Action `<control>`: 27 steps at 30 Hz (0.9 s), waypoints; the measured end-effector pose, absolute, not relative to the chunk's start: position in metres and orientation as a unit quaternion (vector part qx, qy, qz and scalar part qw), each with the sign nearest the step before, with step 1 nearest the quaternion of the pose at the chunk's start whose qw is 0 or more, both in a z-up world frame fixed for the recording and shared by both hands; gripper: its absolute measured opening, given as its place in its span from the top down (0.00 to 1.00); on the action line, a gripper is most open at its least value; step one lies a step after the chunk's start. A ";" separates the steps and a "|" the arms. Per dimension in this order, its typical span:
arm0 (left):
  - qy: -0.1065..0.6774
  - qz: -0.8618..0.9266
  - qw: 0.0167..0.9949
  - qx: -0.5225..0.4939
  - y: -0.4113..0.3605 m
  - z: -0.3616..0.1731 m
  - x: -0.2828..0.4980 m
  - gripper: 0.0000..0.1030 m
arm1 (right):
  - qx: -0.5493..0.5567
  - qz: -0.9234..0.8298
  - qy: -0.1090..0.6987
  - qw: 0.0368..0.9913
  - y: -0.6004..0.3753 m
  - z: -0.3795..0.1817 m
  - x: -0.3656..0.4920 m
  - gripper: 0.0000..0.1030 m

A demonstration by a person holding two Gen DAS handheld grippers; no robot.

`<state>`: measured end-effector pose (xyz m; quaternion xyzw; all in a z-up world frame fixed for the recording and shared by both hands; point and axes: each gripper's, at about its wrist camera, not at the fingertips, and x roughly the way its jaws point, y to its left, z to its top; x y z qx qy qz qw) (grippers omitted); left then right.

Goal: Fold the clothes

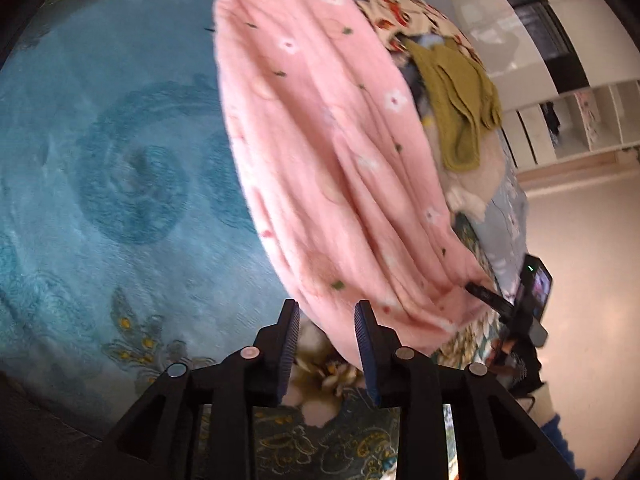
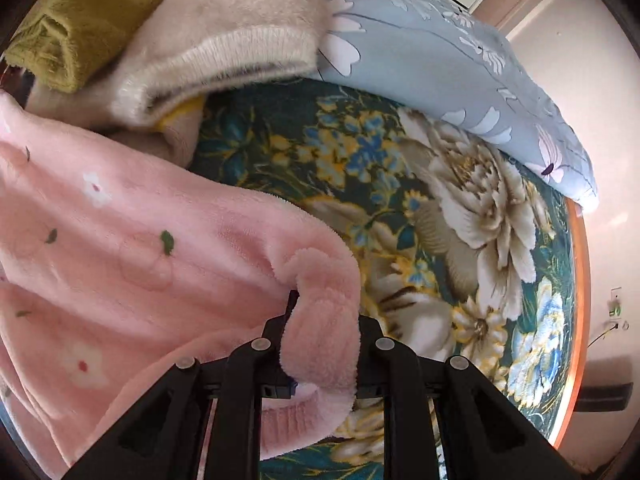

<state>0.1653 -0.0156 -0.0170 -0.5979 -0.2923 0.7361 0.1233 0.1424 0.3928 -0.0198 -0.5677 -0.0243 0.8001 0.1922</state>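
A pink fleece garment (image 1: 328,152) with small white flowers hangs in long folds over the teal bedspread (image 1: 112,168), slanting from upper middle to lower right. My left gripper (image 1: 327,316) stands open just below its lower edge, with nothing between the fingers. My right gripper (image 2: 326,312) is shut on a thick rolled edge of the pink fleece garment (image 2: 120,248), which spreads away to the left. In the left wrist view the right gripper (image 1: 486,292) shows at the cloth's lower right corner, pinching it.
A pile of clothes lies beyond: an olive knit (image 1: 460,96), a cream fluffy sweater (image 2: 224,36), a red-flowered cloth (image 1: 404,12). A grey-blue flowered pillow (image 2: 440,56) rests on the floral bedspread (image 2: 460,208). The bed edge (image 2: 580,280), white shelves (image 1: 576,120) and bare floor lie right.
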 end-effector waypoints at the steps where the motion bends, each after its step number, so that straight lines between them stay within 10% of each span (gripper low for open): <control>1: -0.300 0.742 0.102 -0.591 -0.027 -0.021 0.164 0.65 | -0.570 0.798 -0.027 0.197 0.395 -0.023 0.141 0.77; 7: -0.323 0.776 0.000 -0.541 -0.086 -0.031 0.161 0.54 | -0.518 0.820 -0.084 0.226 0.378 0.011 0.125 0.51; 12: -0.364 0.759 -0.036 -0.538 -0.119 -0.049 0.161 0.54 | -0.487 0.870 -0.074 0.018 0.258 0.025 0.088 0.40; 18: -0.386 0.763 -0.080 -0.512 -0.156 -0.041 0.174 0.50 | -0.530 0.820 -0.116 -0.180 0.058 -0.048 0.041 0.40; 25: -0.424 0.765 -0.128 -0.468 -0.204 -0.034 0.199 0.48 | -0.558 0.787 -0.228 -0.128 -0.047 -0.120 -0.021 0.41; 27: -0.435 0.760 -0.136 -0.463 -0.213 -0.037 0.204 0.48 | -0.576 0.777 -0.235 -0.094 -0.049 -0.134 -0.035 0.63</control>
